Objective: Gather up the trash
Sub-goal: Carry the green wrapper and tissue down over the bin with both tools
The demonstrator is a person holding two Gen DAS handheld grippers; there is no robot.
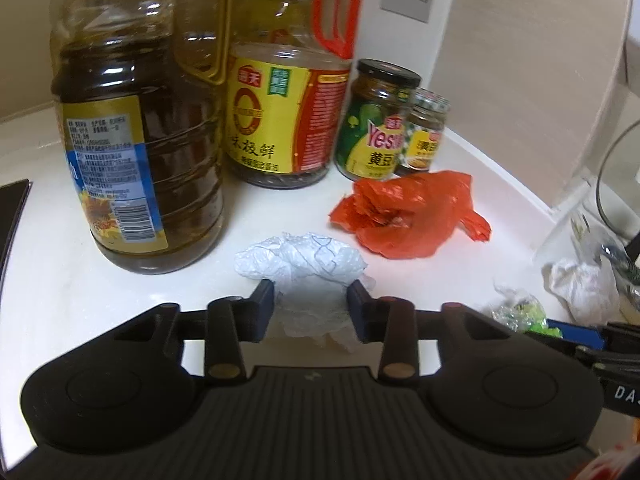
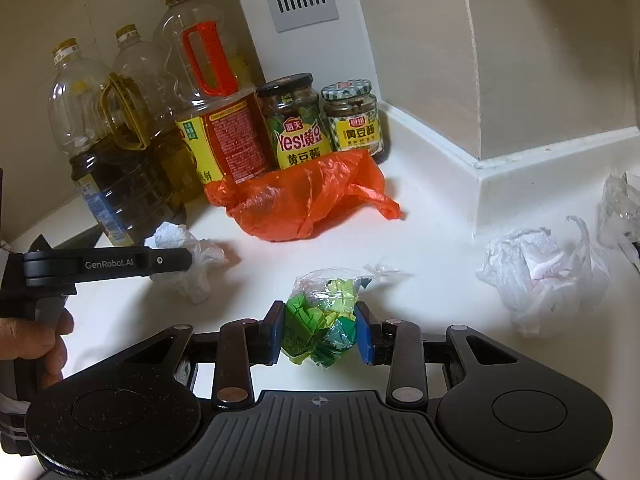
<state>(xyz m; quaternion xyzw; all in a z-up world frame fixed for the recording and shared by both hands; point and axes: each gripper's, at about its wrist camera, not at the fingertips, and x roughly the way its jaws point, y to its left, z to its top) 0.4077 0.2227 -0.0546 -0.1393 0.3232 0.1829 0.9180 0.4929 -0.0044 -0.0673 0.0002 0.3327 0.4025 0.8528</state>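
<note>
On the white counter [image 1: 120, 300] lies a crumpled white plastic wad [image 1: 304, 260]. My left gripper [image 1: 310, 296] is shut on it, a pad pressing each side. In the right wrist view that same gripper [image 2: 188, 260] comes in from the left, clamped on the white wad [image 2: 192, 276]. My right gripper [image 2: 320, 320] is shut on a green wrapper bundle [image 2: 320, 316] in clear film, its blue pads squeezing both sides. A crumpled orange plastic bag [image 2: 304, 200] lies loose in front of the jars. Another white bag wad [image 2: 536, 272] sits to the right.
Big oil bottles [image 1: 136, 140] and a soy sauce jug [image 1: 280, 120] stand at the back, with two sauce jars [image 2: 296, 120] beside them. A tiled wall corner [image 2: 500, 168] juts out at right. A person's hand [image 2: 44, 344] holds the left gripper's handle.
</note>
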